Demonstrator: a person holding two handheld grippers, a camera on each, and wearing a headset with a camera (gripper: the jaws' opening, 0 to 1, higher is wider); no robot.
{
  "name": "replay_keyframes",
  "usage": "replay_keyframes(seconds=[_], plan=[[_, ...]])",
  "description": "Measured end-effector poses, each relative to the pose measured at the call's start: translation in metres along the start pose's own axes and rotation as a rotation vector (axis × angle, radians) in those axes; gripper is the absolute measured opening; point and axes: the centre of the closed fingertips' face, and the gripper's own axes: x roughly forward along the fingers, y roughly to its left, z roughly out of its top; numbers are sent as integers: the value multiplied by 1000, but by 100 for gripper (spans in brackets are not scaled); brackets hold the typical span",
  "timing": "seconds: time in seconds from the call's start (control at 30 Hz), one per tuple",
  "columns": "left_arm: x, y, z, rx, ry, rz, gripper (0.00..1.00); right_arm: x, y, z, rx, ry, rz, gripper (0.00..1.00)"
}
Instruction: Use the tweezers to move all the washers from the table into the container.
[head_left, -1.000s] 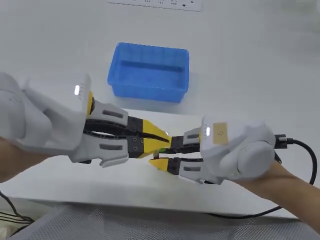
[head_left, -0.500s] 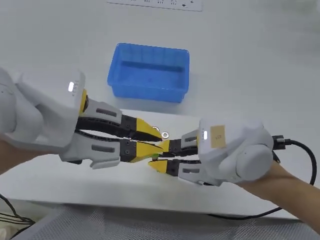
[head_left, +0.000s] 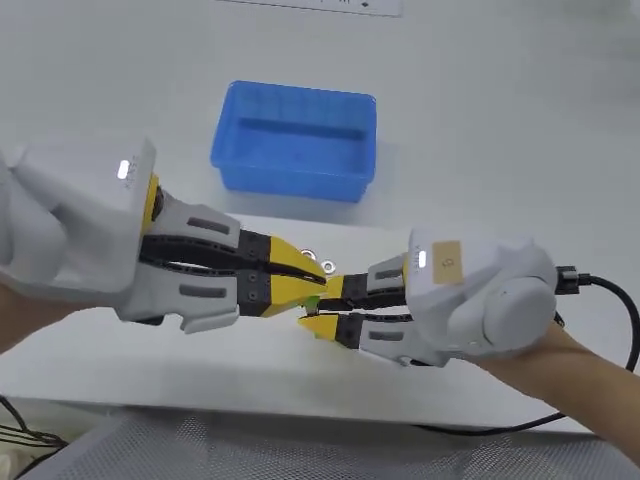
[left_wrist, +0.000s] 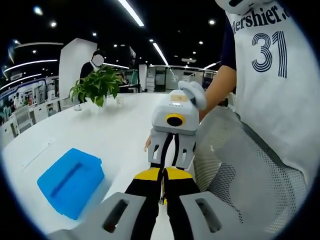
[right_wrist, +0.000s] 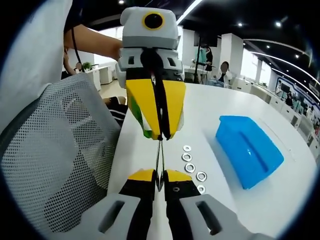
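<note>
Overhead, the head view shows one white table (head_left: 470, 150) with one blue container (head_left: 295, 140) at its far side, well apart from the grippers. The left gripper (head_left: 305, 280) and right gripper (head_left: 325, 308) point at each other above the near part of the table, their yellow tips overlapping. Two washers (head_left: 328, 267) lie on the table just beyond the tips, and where the jaws cross it is too crowded to read the grip.

In the left gripper view, its two jaws are pressed close with one thin pair of tweezers (left_wrist: 162, 187) pinched between them. The right gripper faces it head-on, a person's hand behind it. The container sits to the lower left, and one potted plant (left_wrist: 97, 85) stands far off on the table.

In the right gripper view, the tweezers run as a thin metal line from the left gripper's yellow tips, which squeeze the far end, down into this gripper's own jaws. Those jaws are drawn in on the near end and seem to clamp it. Five washers lie in a loose curved row on the table, just right of the tweezers and between them and the container. A mesh chair (right_wrist: 60, 150) is at the left.
</note>
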Motion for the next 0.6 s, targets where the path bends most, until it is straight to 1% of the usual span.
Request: replay_keyframes(seconds=[0.13, 0.17, 0.2, 0.27, 0.33, 0.37, 0.43, 0.5, 0.53, 0.6], plan=[[-4, 0, 4, 8, 6, -17, 5, -2, 2, 5, -34, 1, -8, 8], [-6, 1, 5, 5, 3, -16, 5, -3, 1, 8, -35, -3, -15, 8], [-6, 1, 6, 4, 2, -16, 5, -4, -1, 8, -38, -1, -34, 8], [-7, 2, 9, 3, -5, -12, 5, -5, -2, 11, -36, -5, -43, 8], [-6, 3, 10, 2, -10, -4, 5, -7, -5, 12, -51, 3, -69, 9], [-6, 4, 11, 1, -11, -3, 5, -8, -4, 11, -49, 3, -67, 10], [-6, 4, 12, 4, -13, 0, 5, -9, -6, 12, -54, 3, -83, 10], [-4, 5, 14, 14, -14, 3, 5, -12, -8, 12, -58, 4, -94, 11], [-4, 6, 15, 22, -13, 5, 5, -13, -11, 11, -58, 6, -110, 11], [-2, 7, 17, 33, -11, 3, 5, -15, -13, 12, -49, 0, -119, 12]])
